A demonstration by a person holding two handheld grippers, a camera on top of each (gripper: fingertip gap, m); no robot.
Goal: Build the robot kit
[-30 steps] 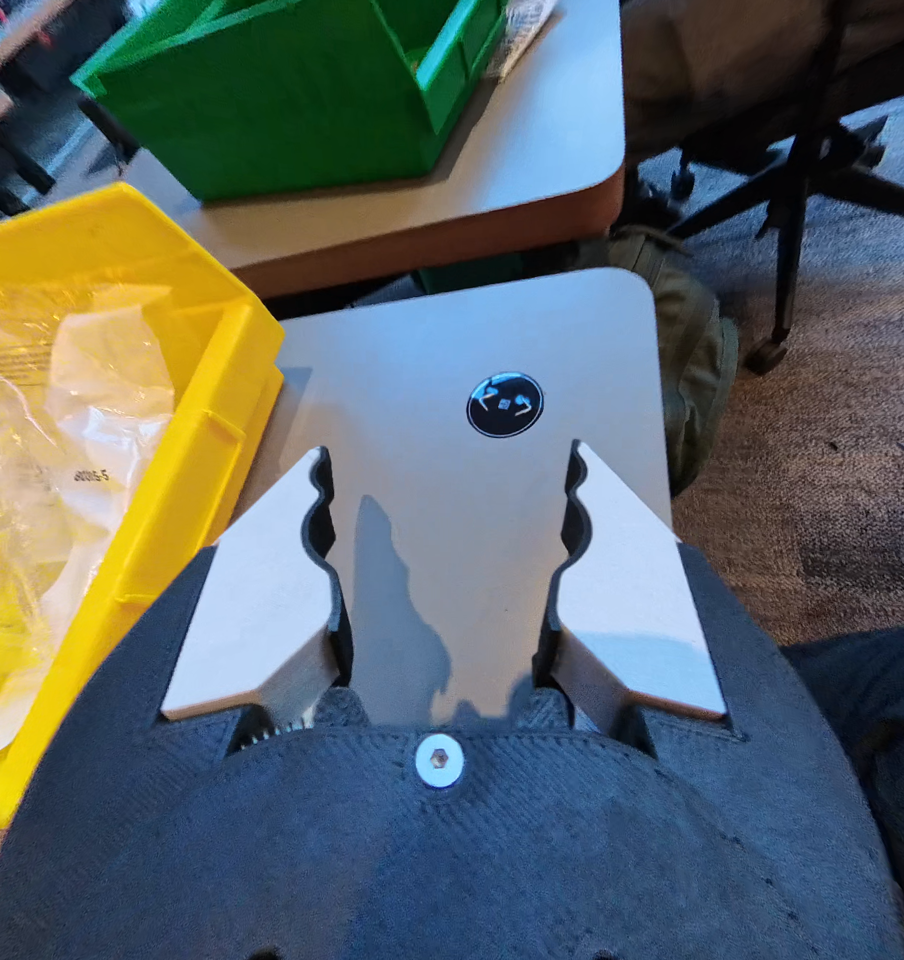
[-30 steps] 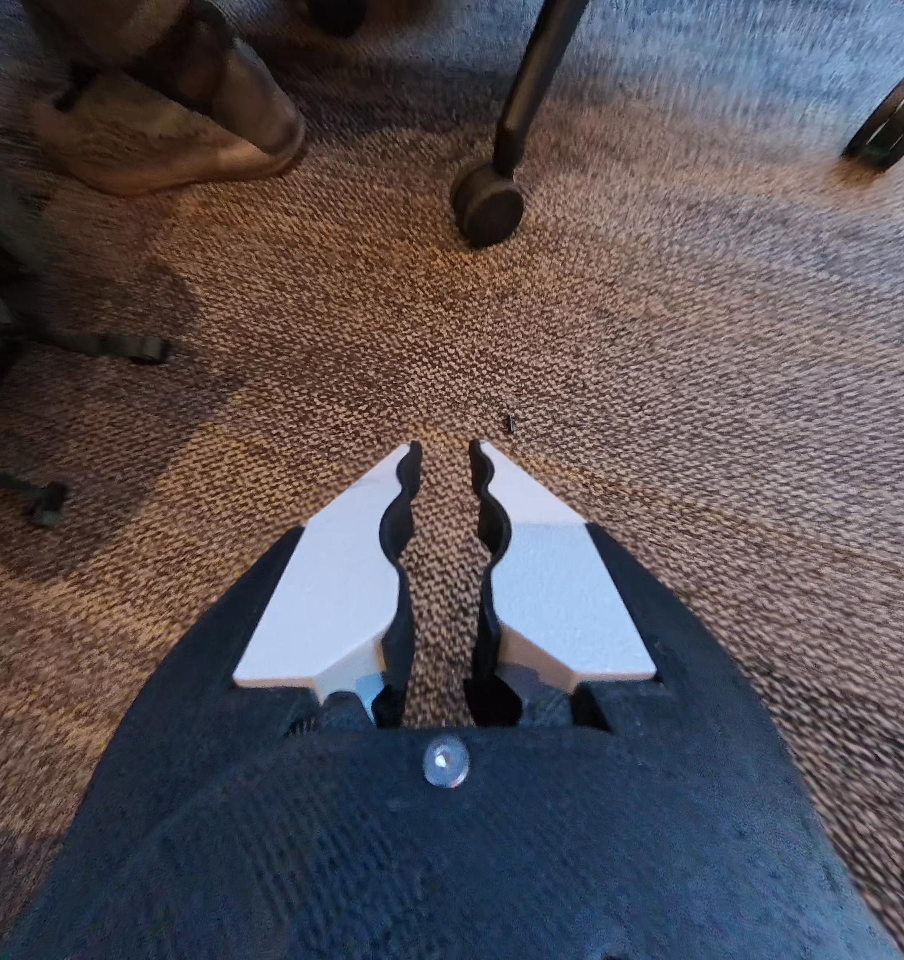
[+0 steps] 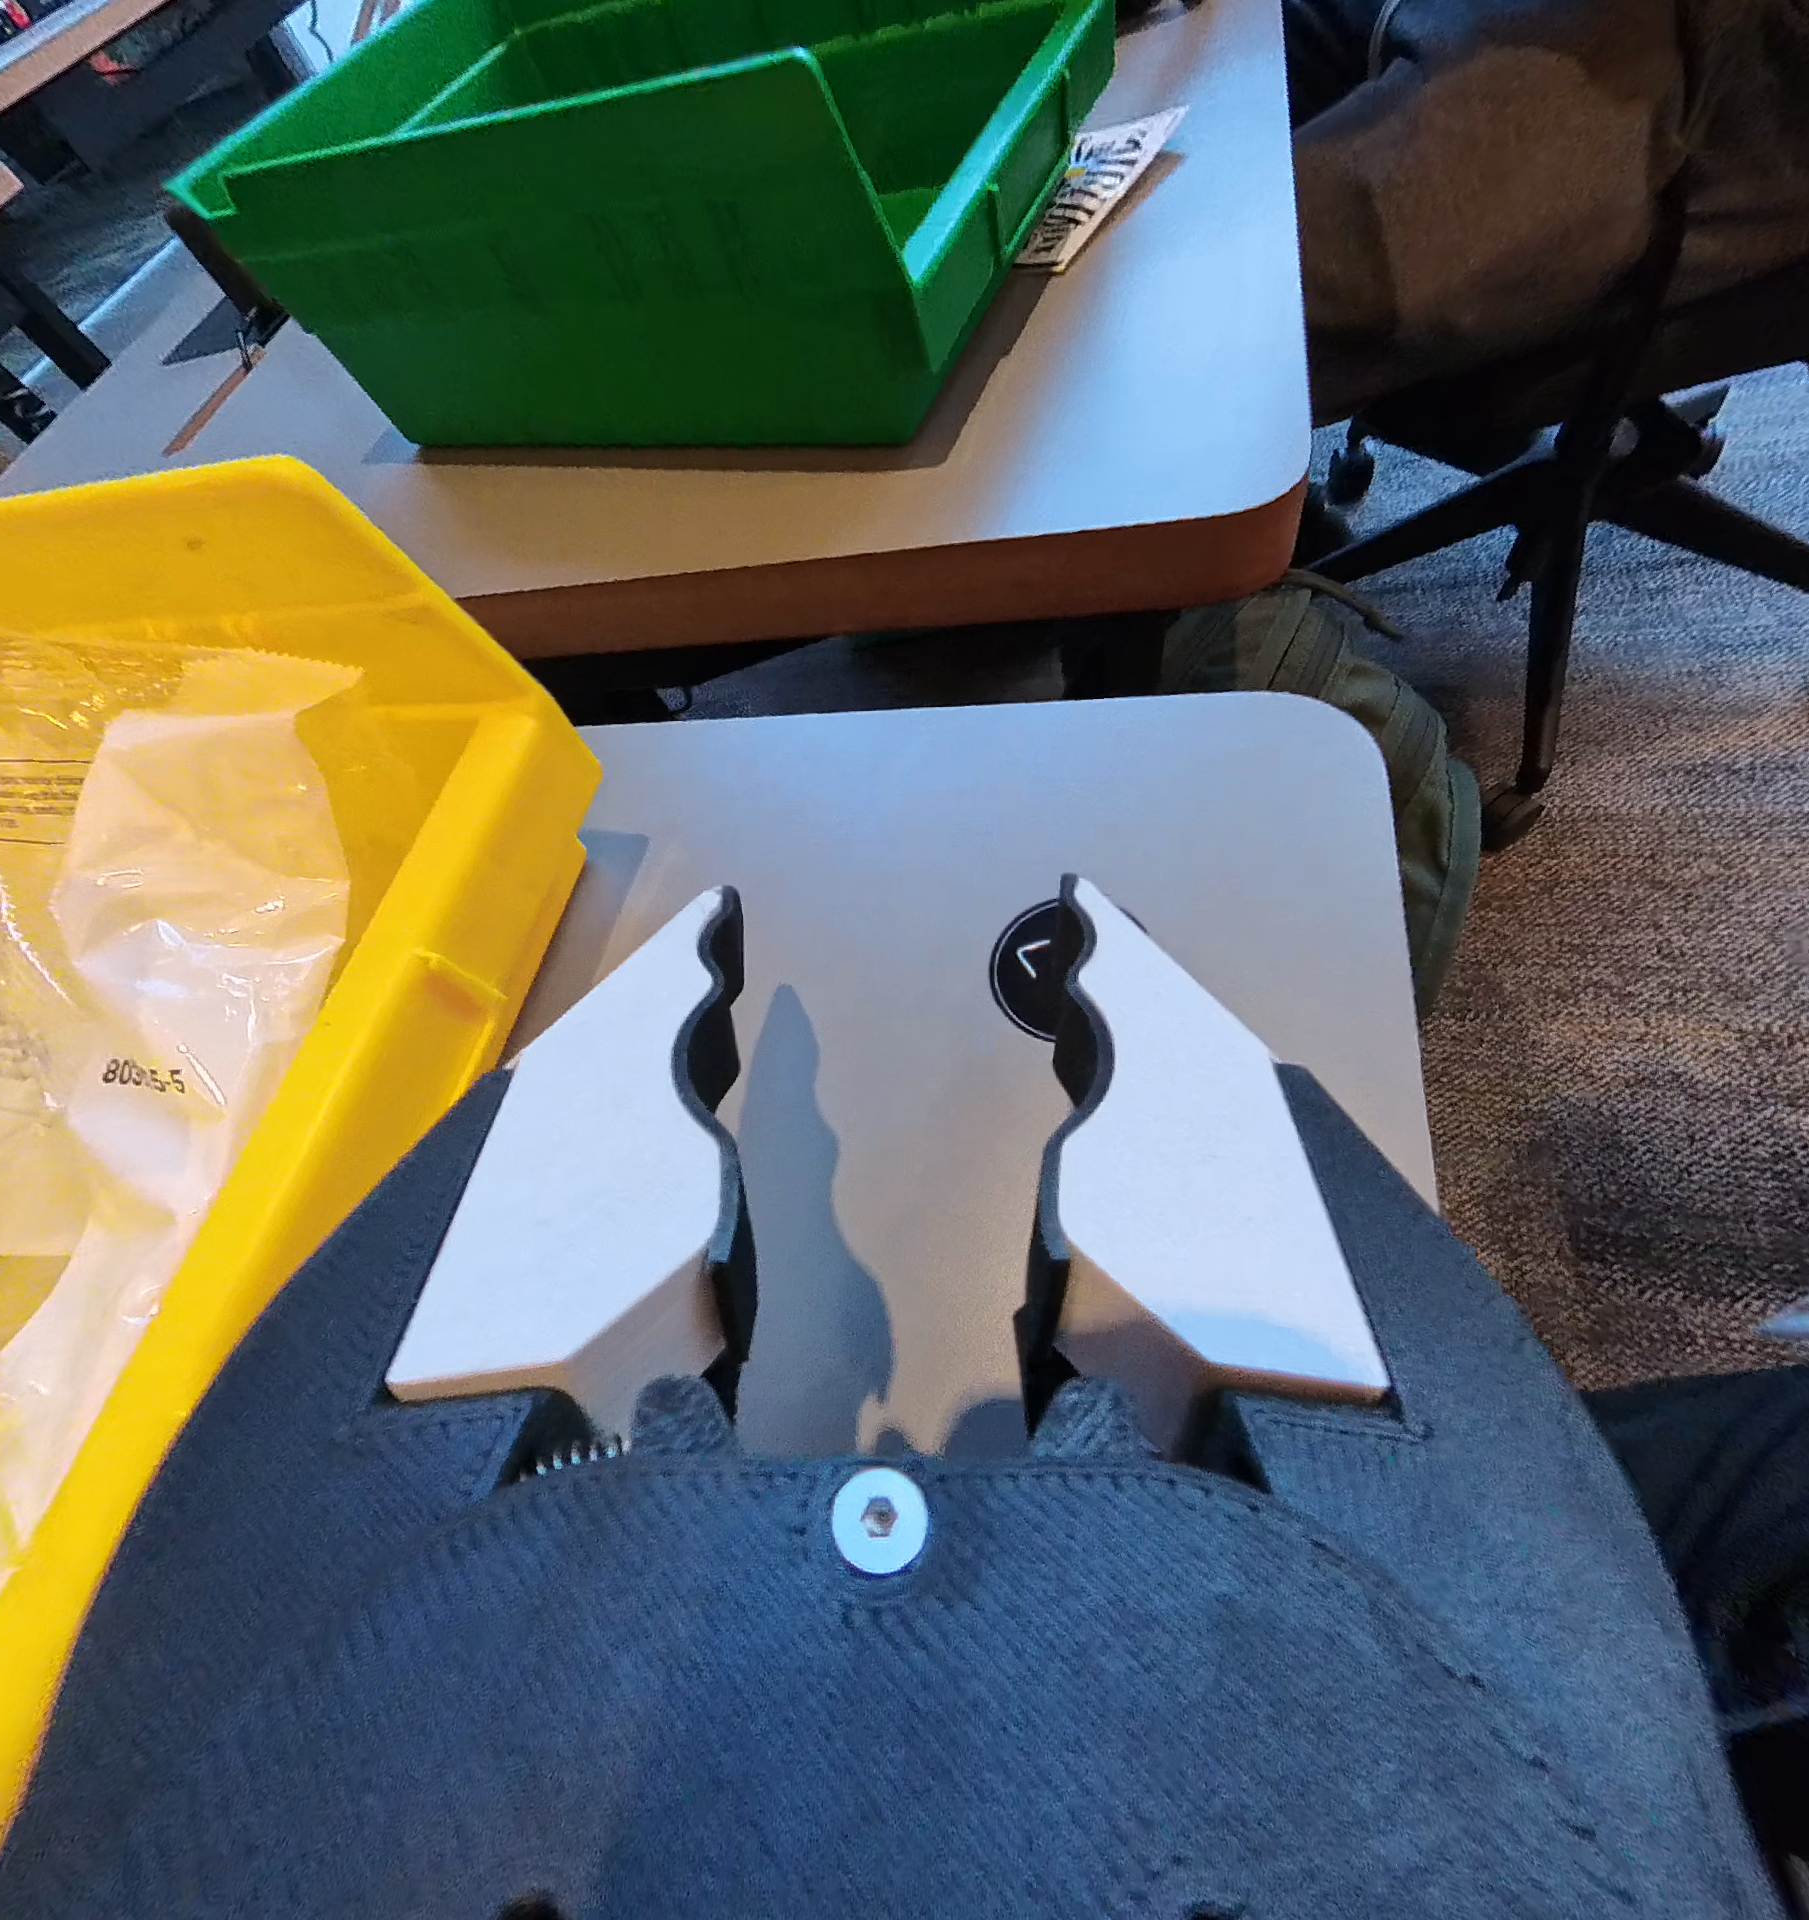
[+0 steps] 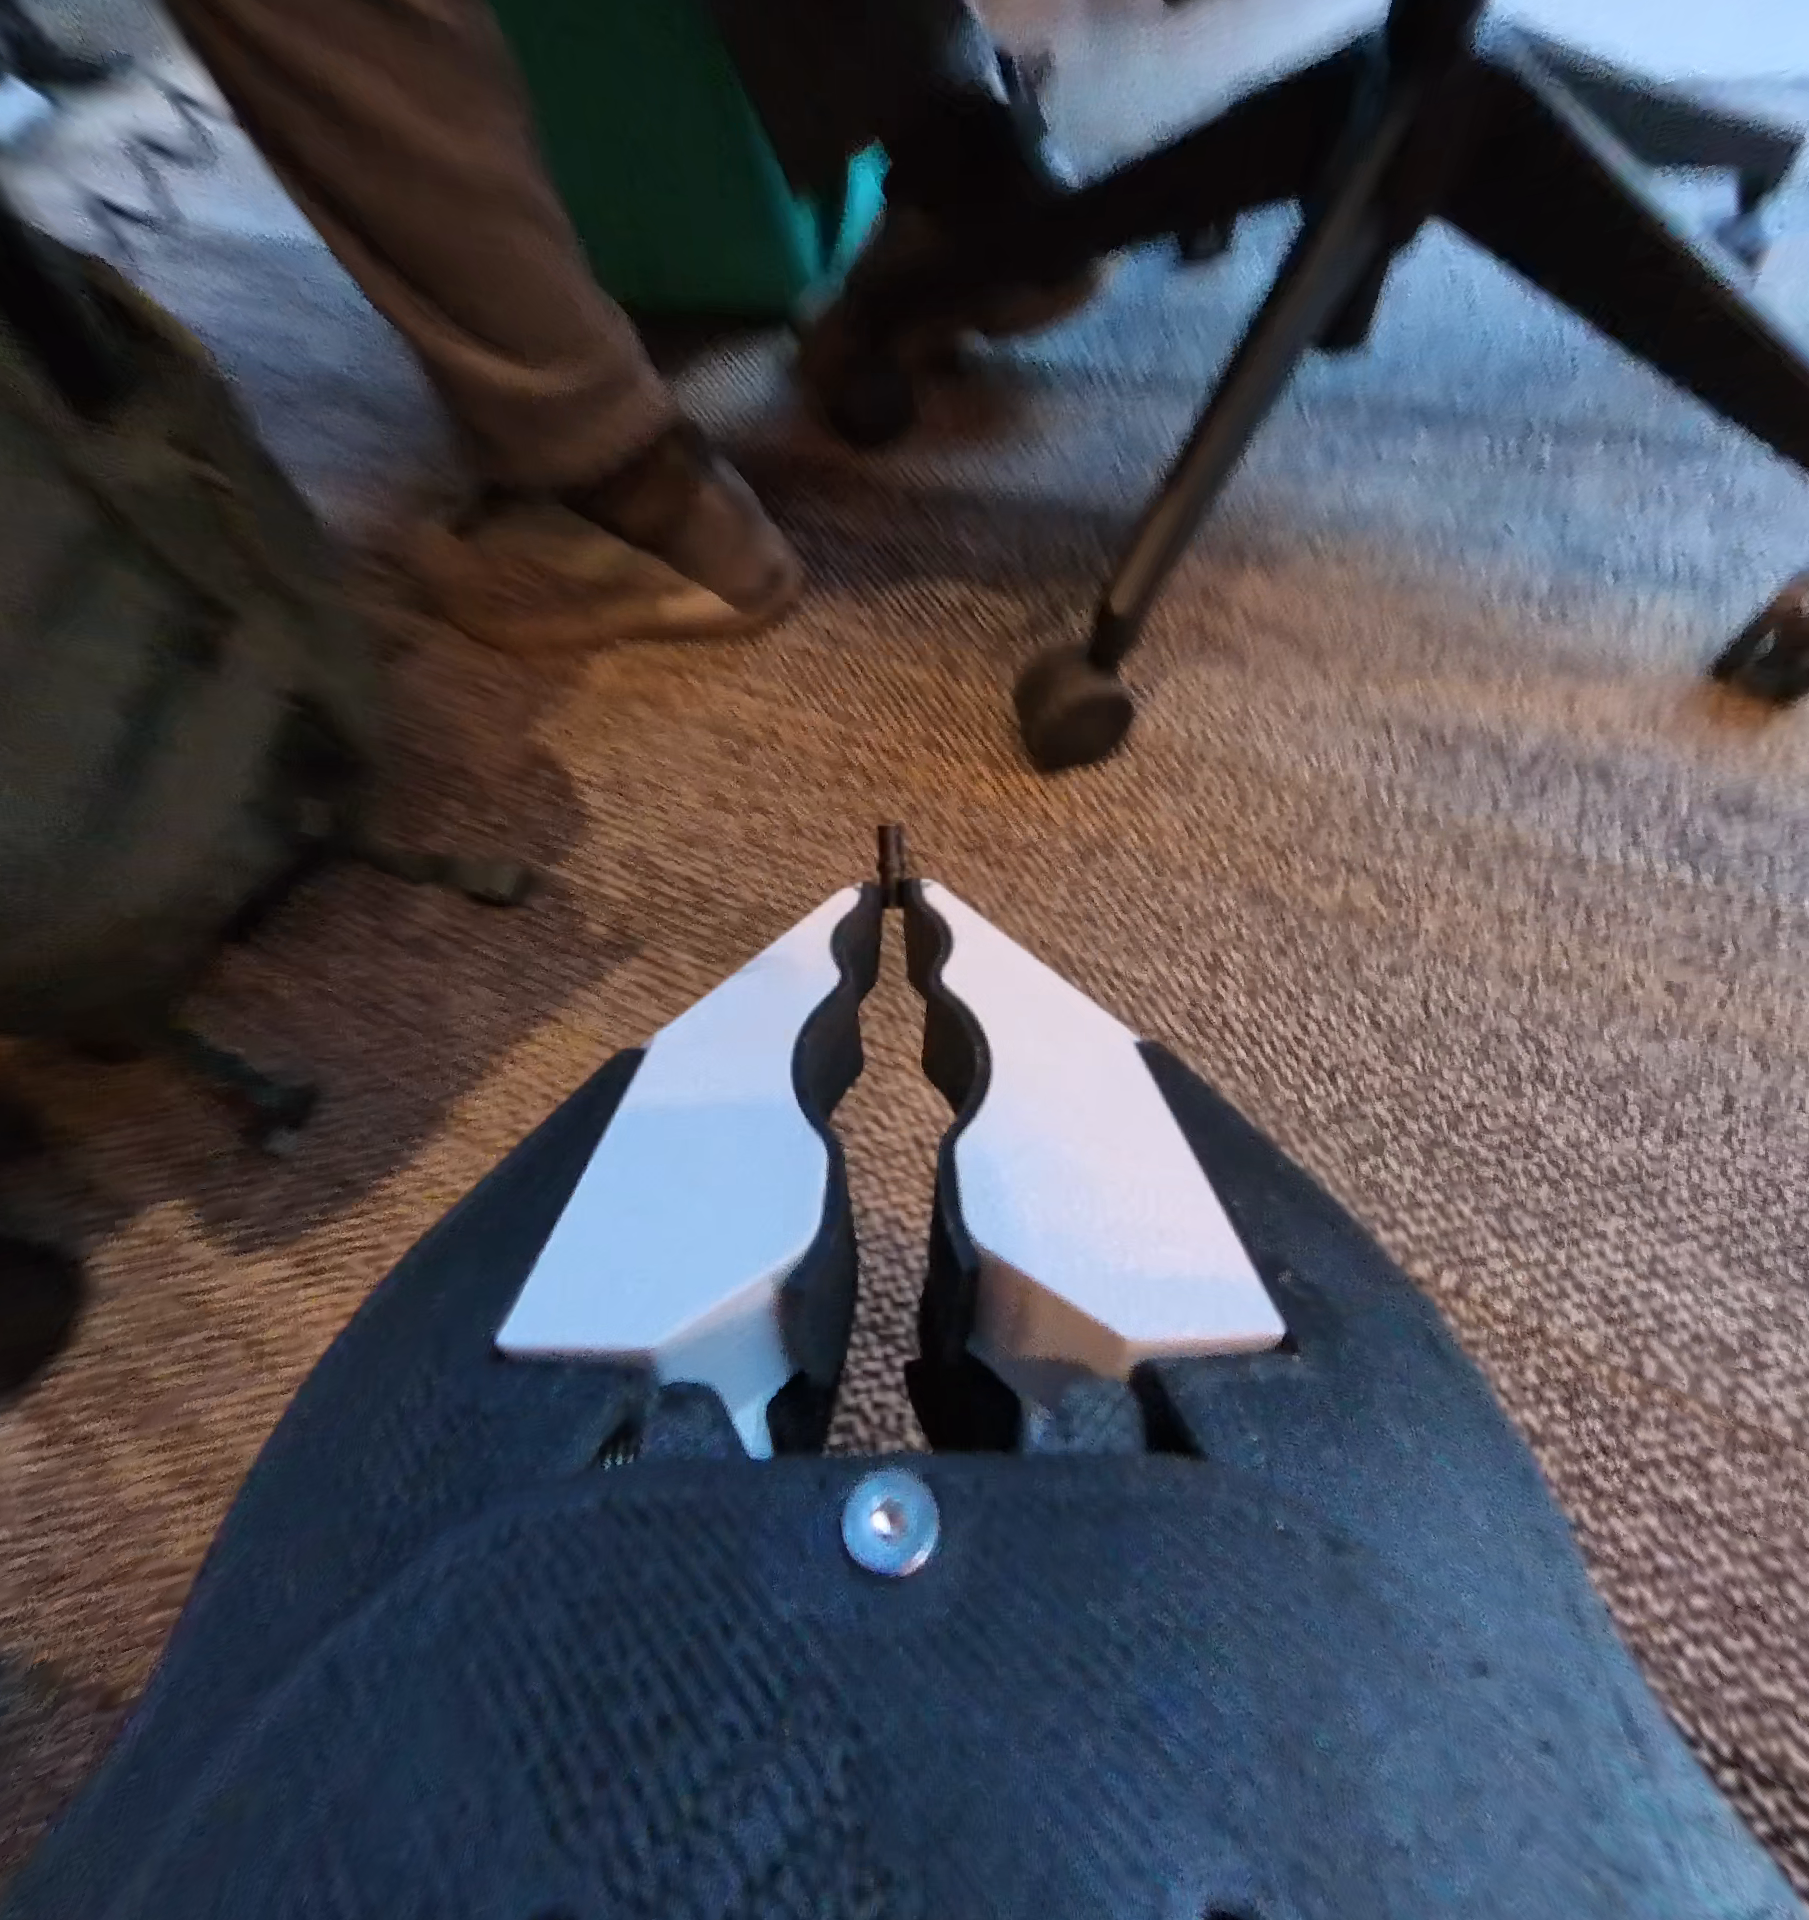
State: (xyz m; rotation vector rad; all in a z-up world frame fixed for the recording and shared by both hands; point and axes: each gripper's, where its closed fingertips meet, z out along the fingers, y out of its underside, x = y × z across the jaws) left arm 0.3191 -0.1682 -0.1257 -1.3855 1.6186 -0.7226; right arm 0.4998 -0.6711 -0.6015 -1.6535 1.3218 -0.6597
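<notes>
Right tool (image 4: 892, 896): fingers drawn almost together, tips pinching a small dark pin-like part (image 4: 891, 854) that sticks out just past them. What the part is cannot be told; it is small and slightly blurred. This tool is held above a speckled carpet (image 4: 1399, 1039). Ahead of it stand a black office chair base (image 4: 1502, 208) with a caster (image 4: 1071, 707) on the carpet, and a person's trouser leg (image 4: 443, 260) and shoe (image 4: 619, 561), both blurred. A green container (image 4: 671, 156) shows behind the leg.

Left tool (image 3: 895, 904): fingers spread wide apart, nothing between them. It is poised over the near grey surface (image 3: 983, 810), casting a shadow on it. A round black sticker (image 3: 1025, 971) on that surface lies partly hidden behind the right finger (image 3: 1191, 1143). Just beside the left finger (image 3: 588, 1143) sits a yellow bin (image 3: 380, 582) holding clear plastic bags (image 3: 183, 935); one carries a printed label. Beyond a gap, a second grey surface (image 3: 1139, 436) with a brown edge carries an open green bin (image 3: 671, 260). A printed card (image 3: 1097, 187) lies at that bin's right corner. An olive bag (image 3: 1399, 748) rests on the floor to the right.
</notes>
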